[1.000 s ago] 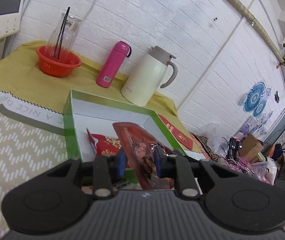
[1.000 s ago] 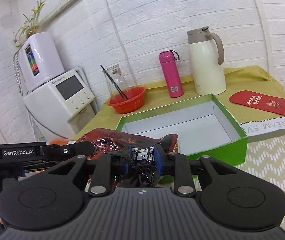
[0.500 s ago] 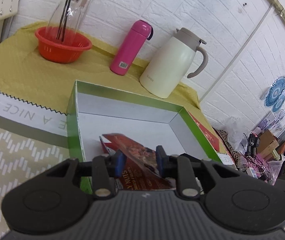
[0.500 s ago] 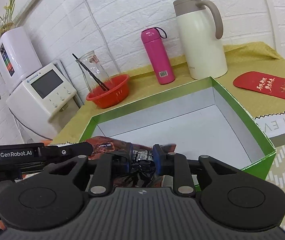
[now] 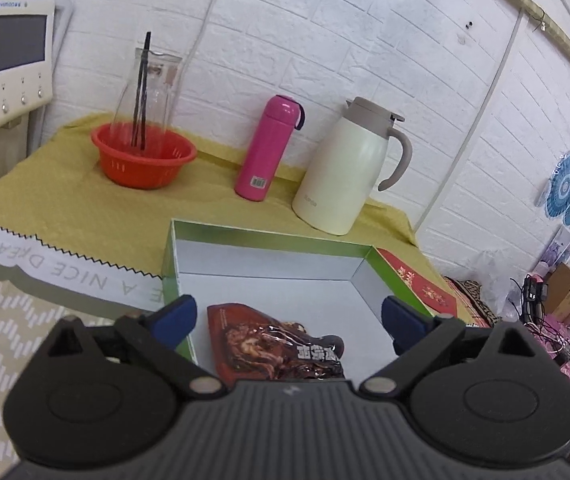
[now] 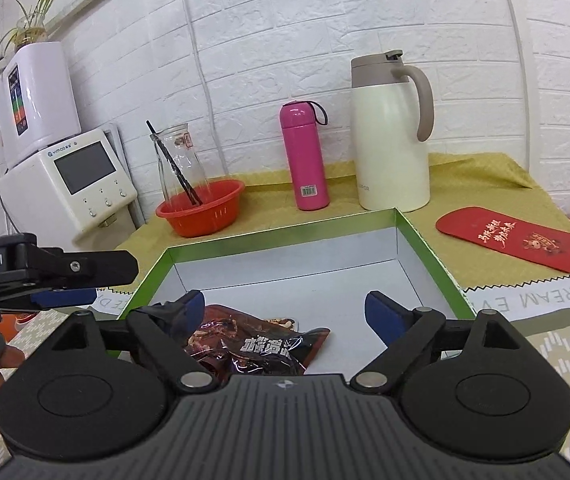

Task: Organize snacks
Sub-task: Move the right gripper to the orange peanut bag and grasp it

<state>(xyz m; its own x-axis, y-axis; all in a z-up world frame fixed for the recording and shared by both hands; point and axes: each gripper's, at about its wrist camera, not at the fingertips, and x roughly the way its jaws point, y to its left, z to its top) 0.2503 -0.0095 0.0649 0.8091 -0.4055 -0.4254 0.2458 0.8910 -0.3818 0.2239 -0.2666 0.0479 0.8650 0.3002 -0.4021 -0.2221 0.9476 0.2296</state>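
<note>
Left wrist view: fisheye, mounted behind the left gripper (image 5: 288, 314), looking forward along its fingers and tilted somewhat down. It sits close over the near-left corner of the green box (image 5: 269, 238), facing the white brick wall.

Right wrist view: the same mounting behind the right gripper (image 6: 285, 312), also tilted down, close over the box's near edge, facing the wall more squarely.

Shared field: box interior, dark snack packet (image 6: 253, 344), orange basket (image 6: 201, 210), pink bottle (image 6: 305, 156), cream jug (image 6: 391, 132), red envelope (image 6: 509, 242). The left gripper enters the right view at its left edge; the hand there is probably the person's, partly cropped.
</note>
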